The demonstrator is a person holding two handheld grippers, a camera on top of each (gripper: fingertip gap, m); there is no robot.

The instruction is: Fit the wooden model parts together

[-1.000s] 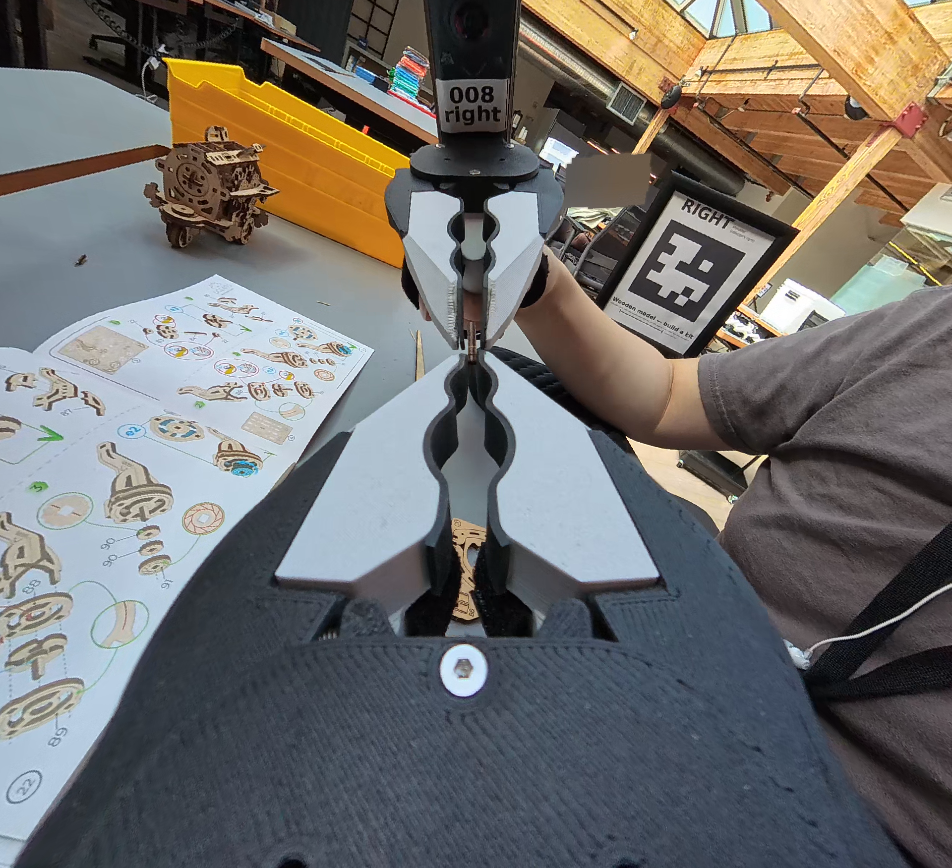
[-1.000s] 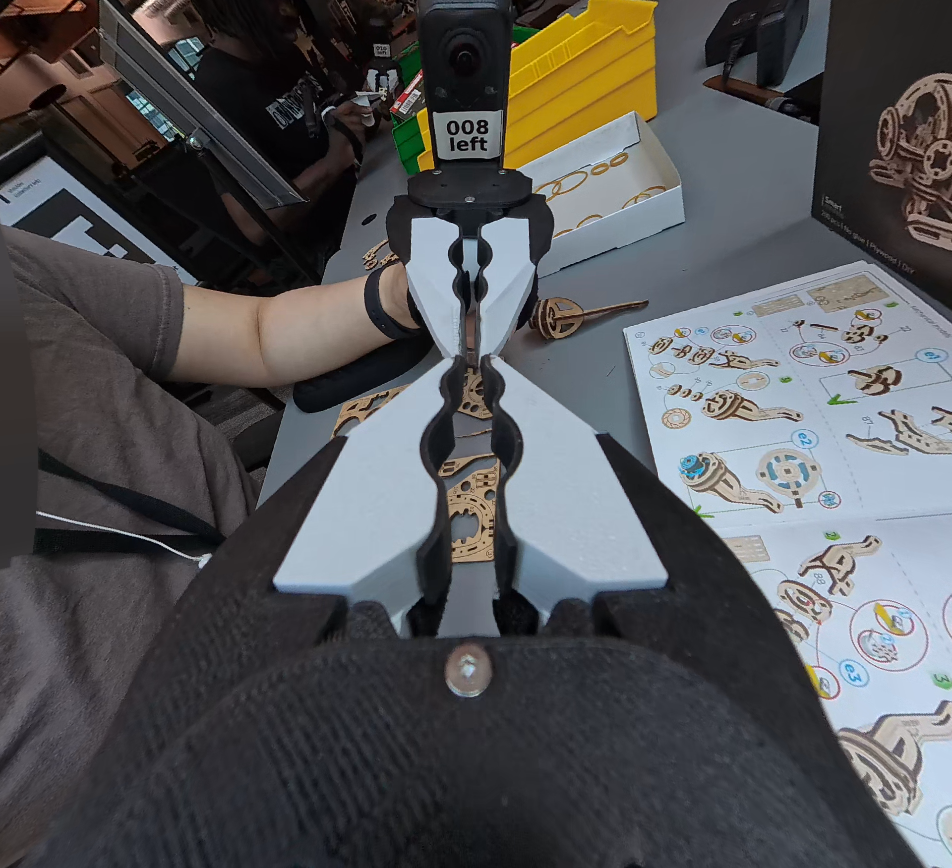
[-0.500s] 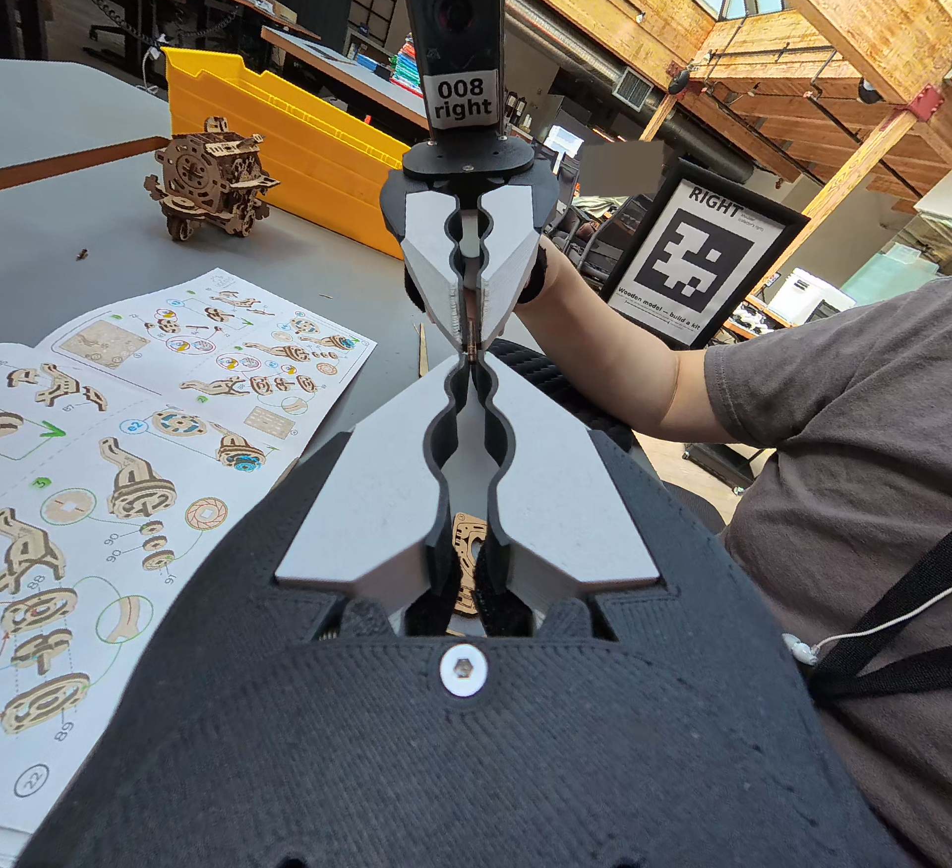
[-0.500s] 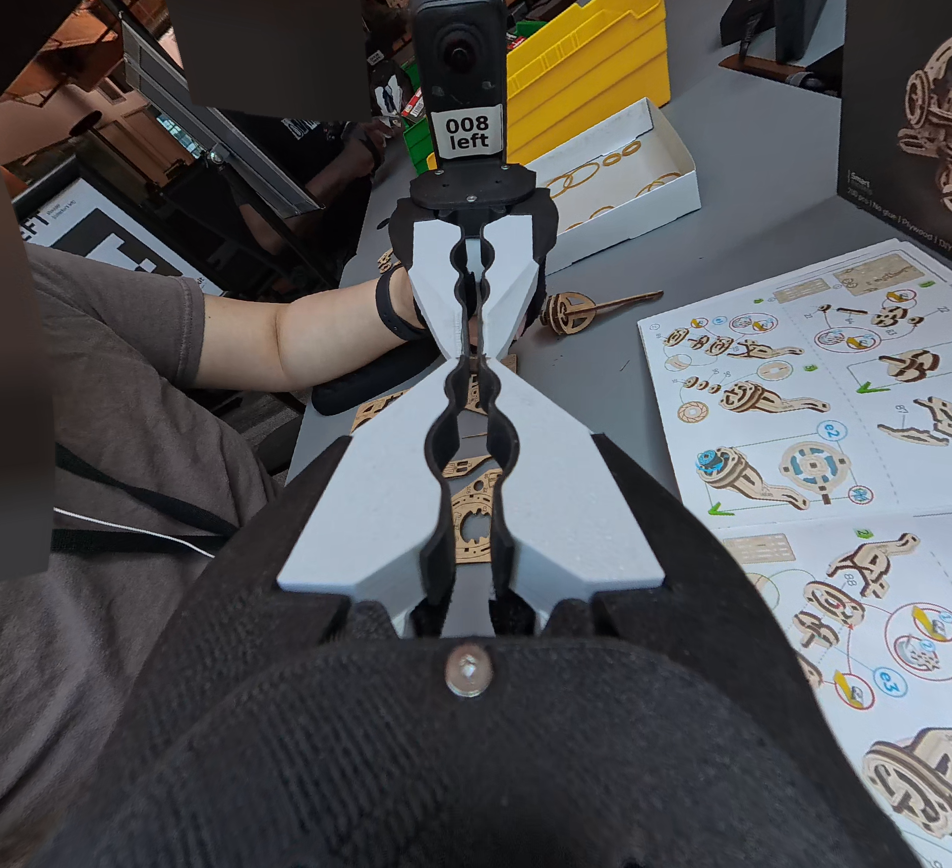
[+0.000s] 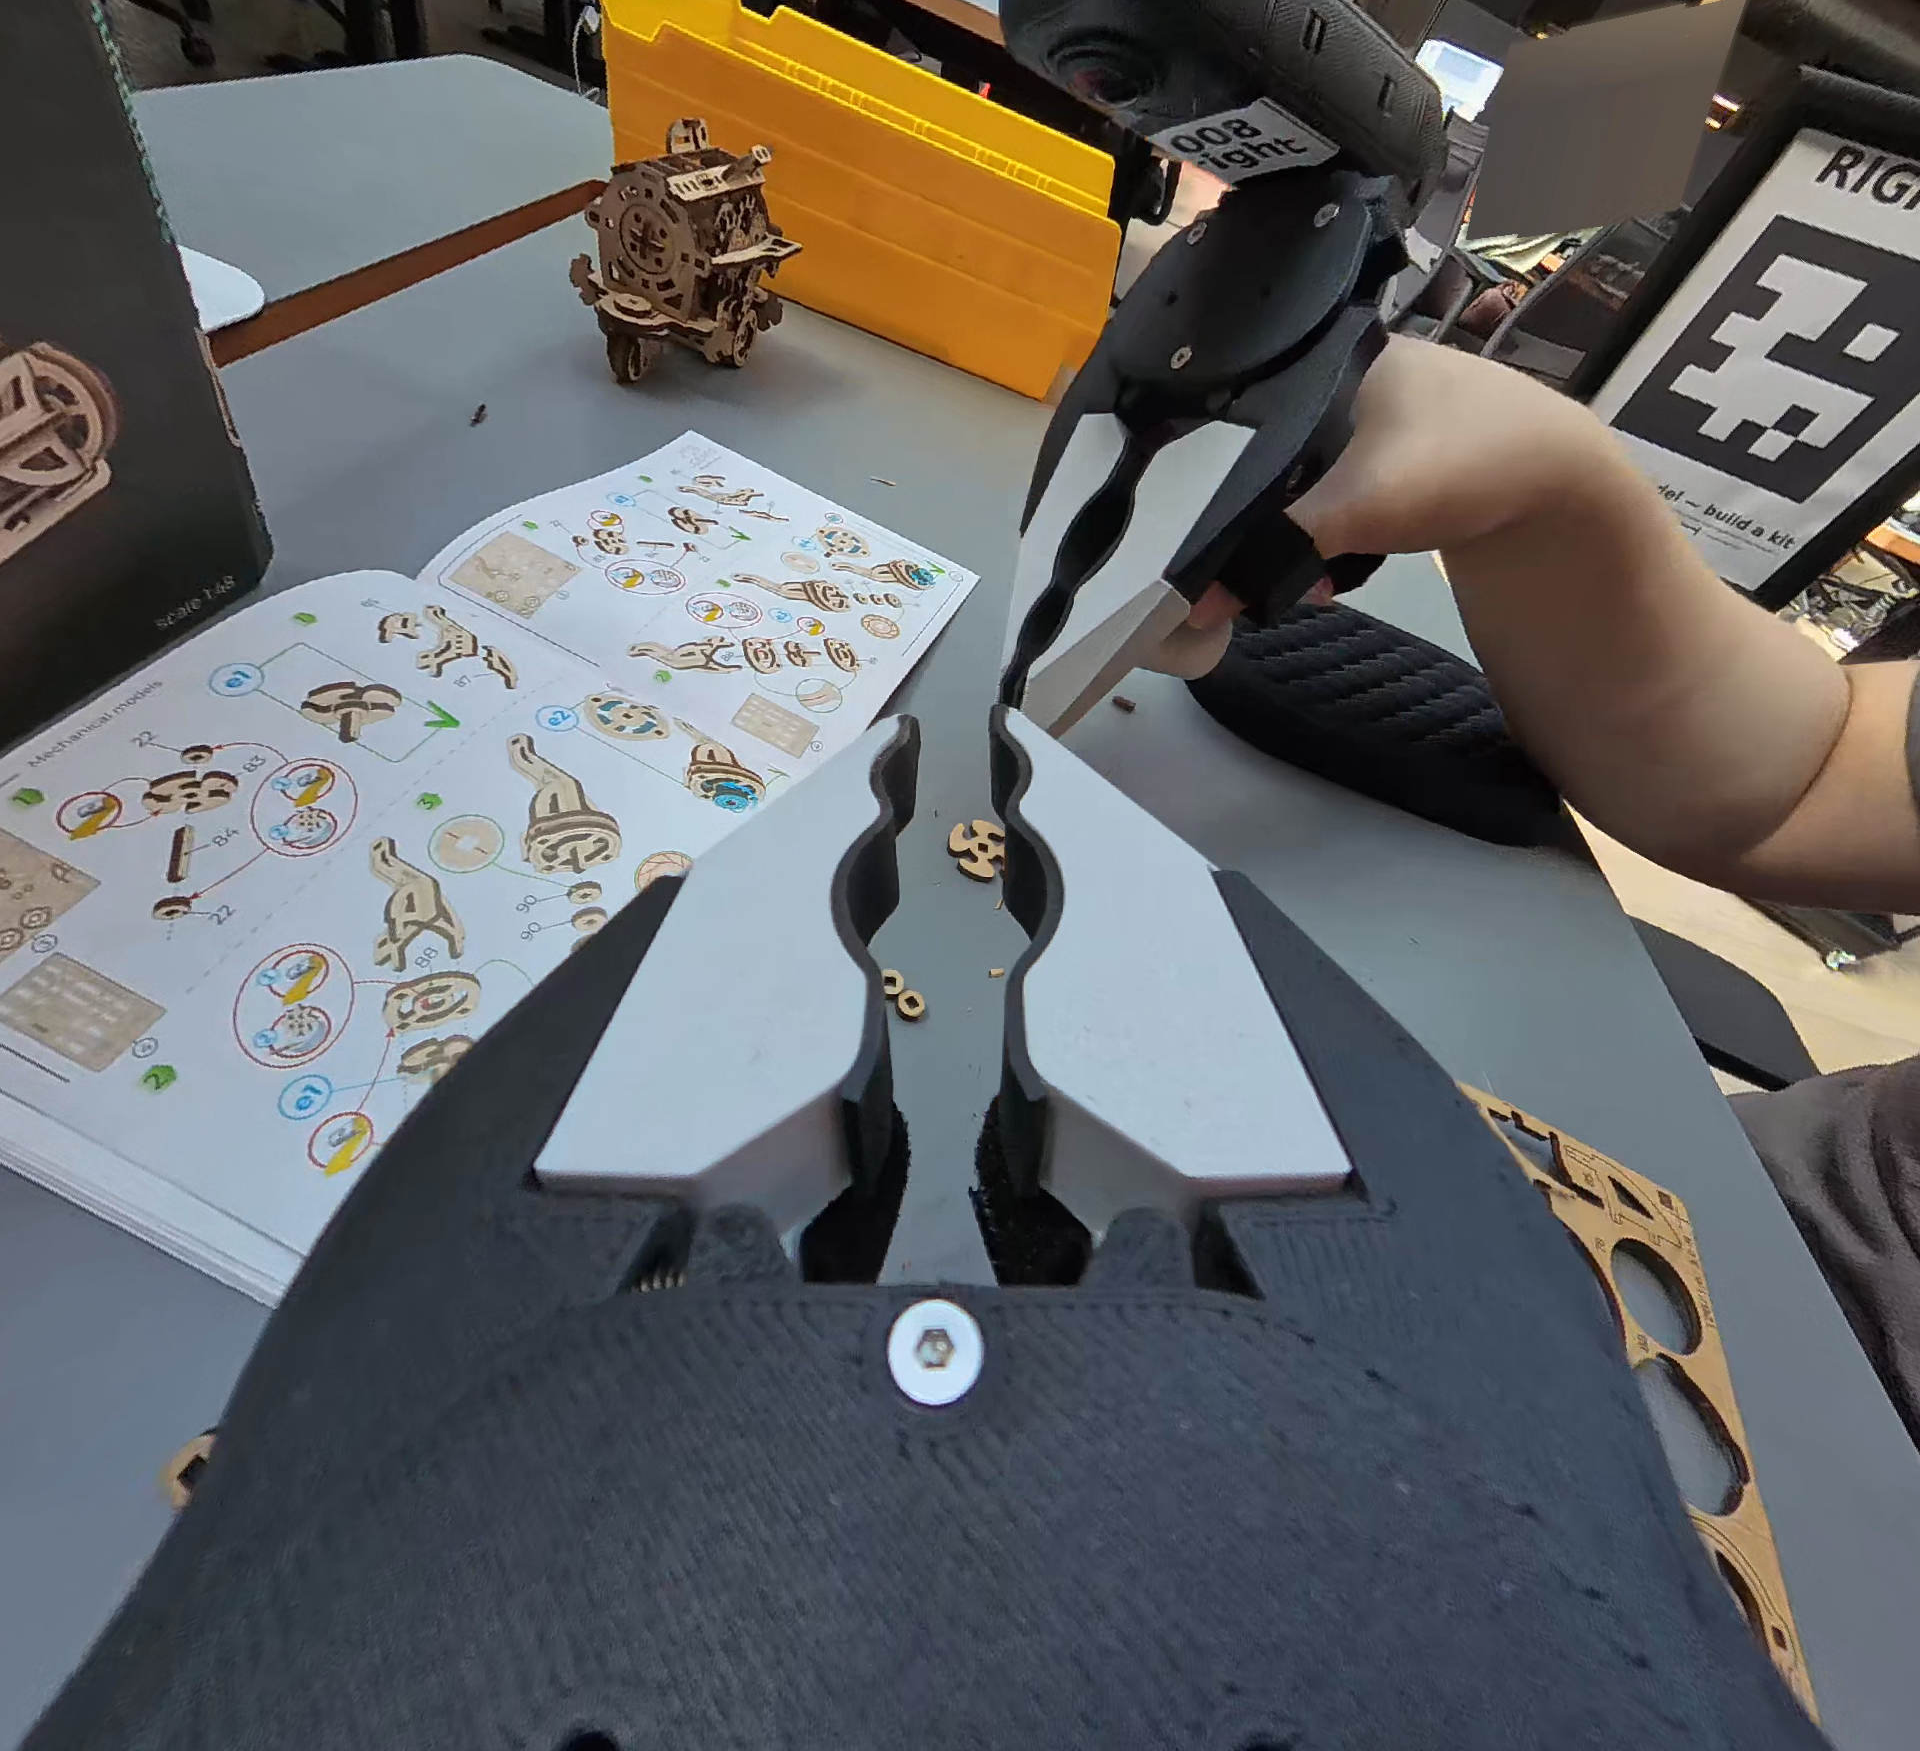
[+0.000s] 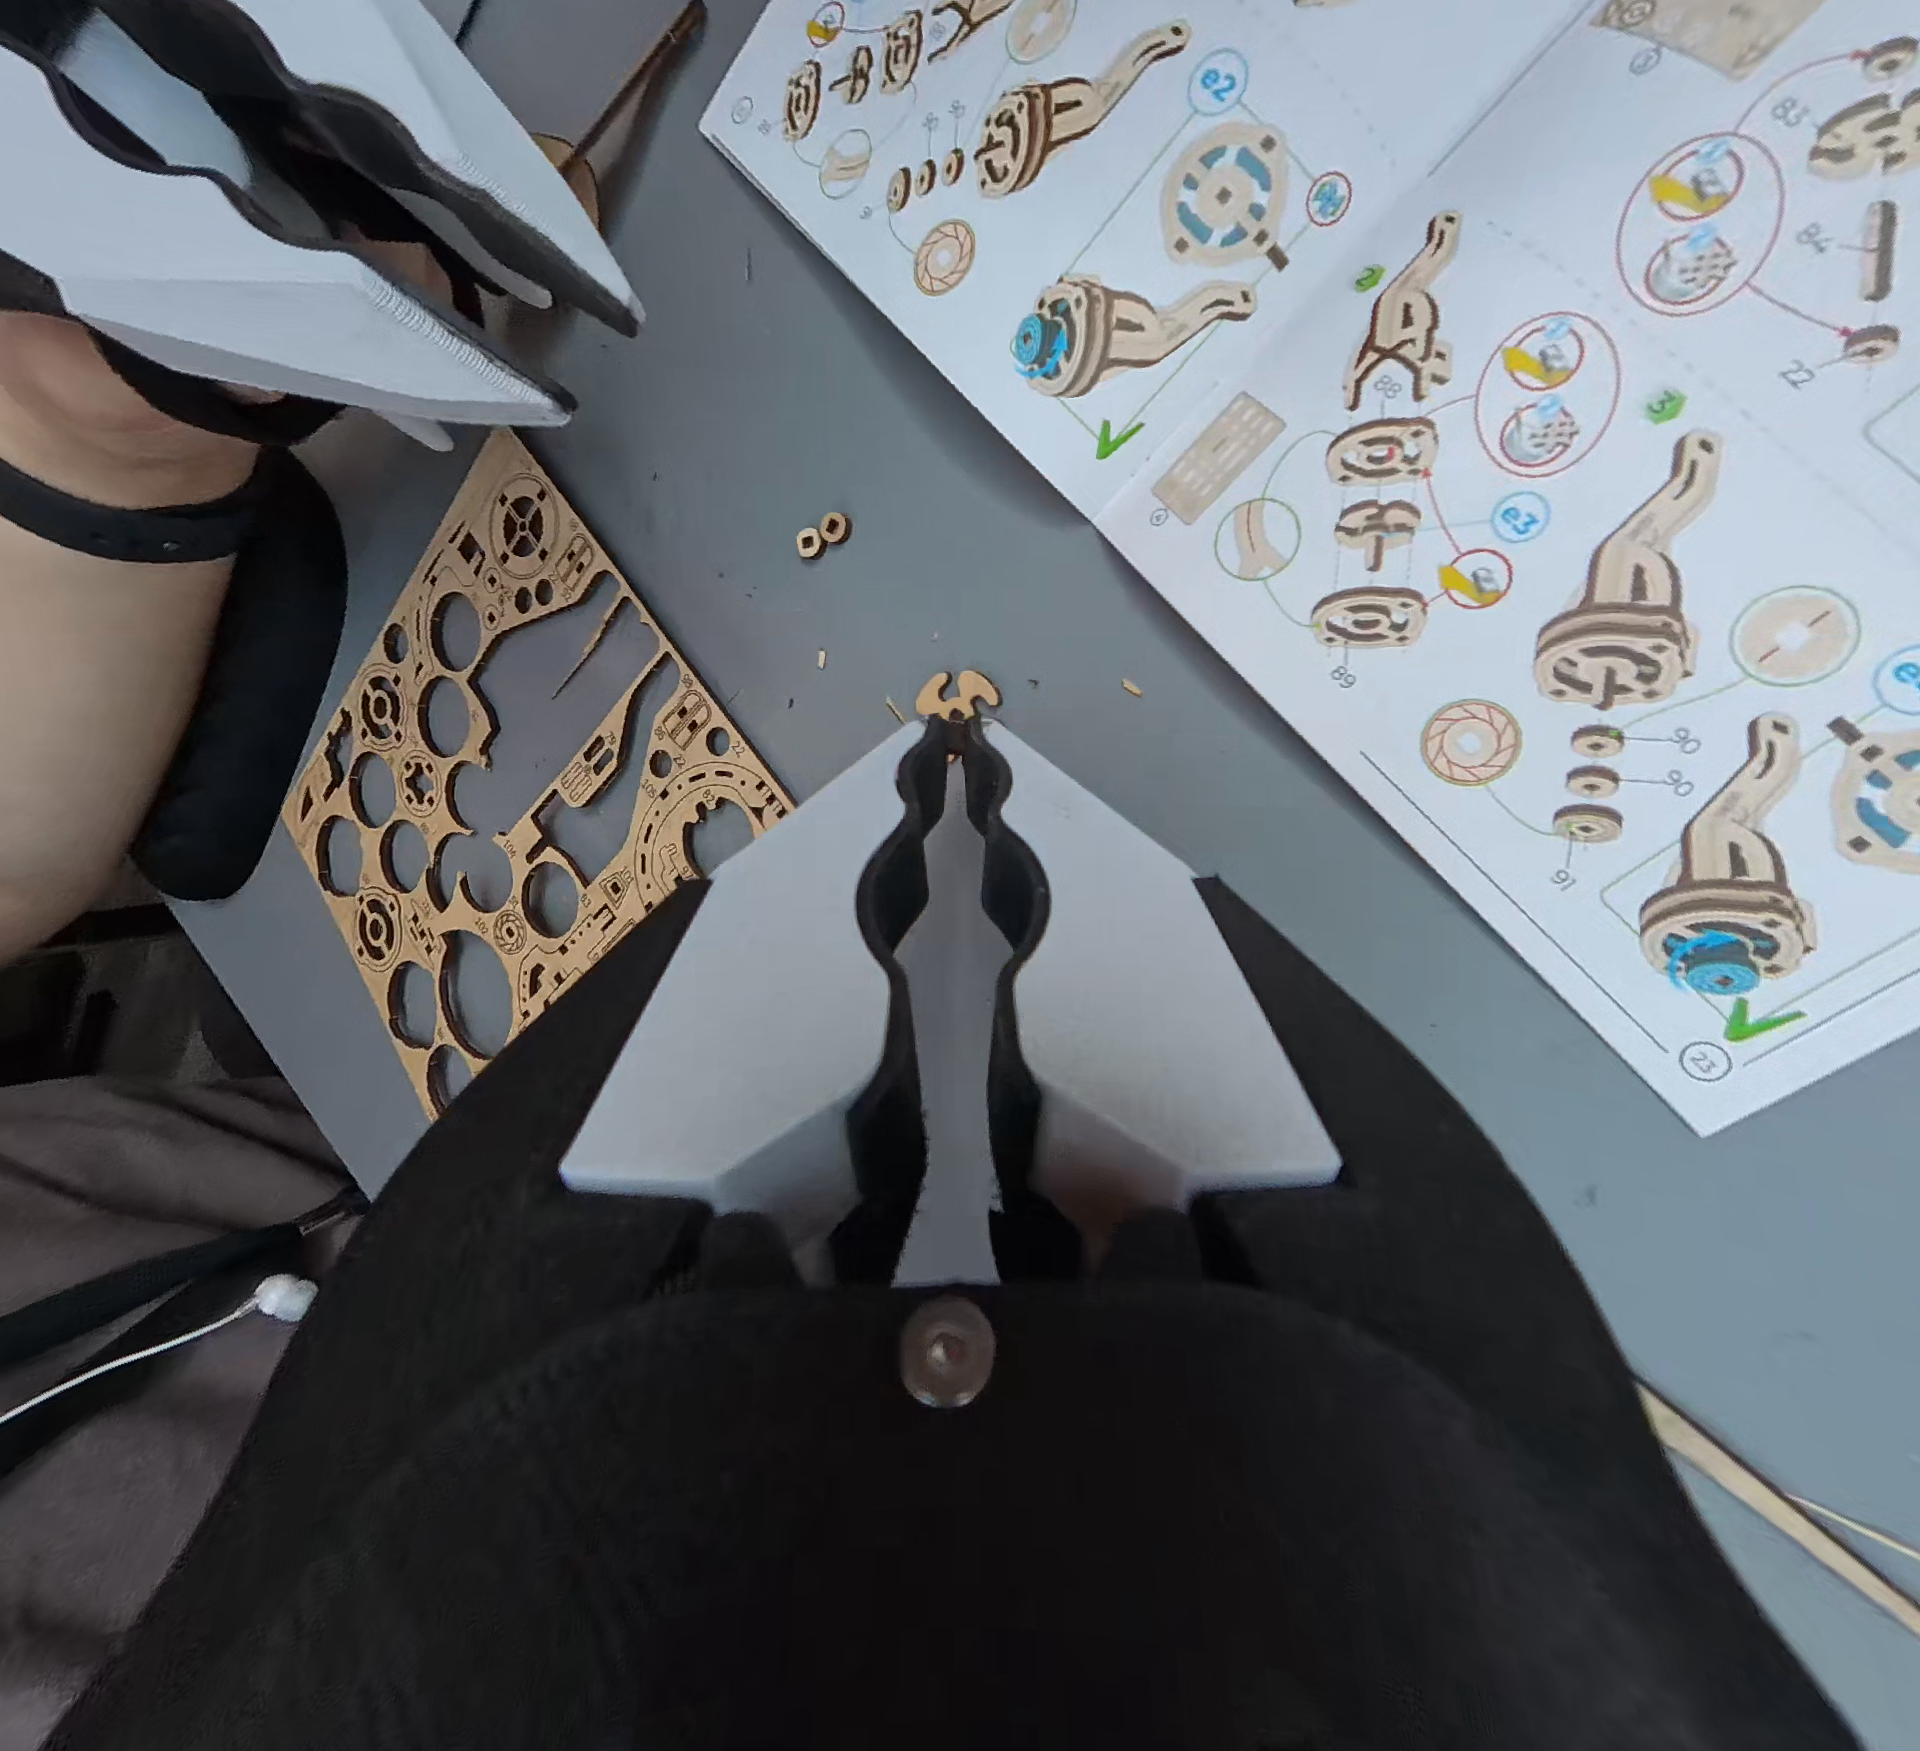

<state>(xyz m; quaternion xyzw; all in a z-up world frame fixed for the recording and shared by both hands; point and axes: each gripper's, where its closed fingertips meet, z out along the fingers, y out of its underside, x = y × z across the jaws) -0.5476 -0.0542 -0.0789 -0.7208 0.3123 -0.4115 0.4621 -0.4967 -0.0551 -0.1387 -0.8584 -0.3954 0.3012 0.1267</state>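
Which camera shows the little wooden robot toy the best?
The left wrist view. There the finished wooden model stands whole and sharp on the grey table, in front of the yellow bin. The right wrist view looks down at the table nearer the person and does not show it at all.

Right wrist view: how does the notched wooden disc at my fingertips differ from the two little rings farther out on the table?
The notched disc is larger than either of the two rings and has curved cut-outs round its edge; each ring has a plain outline with one centre hole. The disc sits right at the right gripper's tips; the rings lie farther out, side by side. All are pale cut wood on the grey table.
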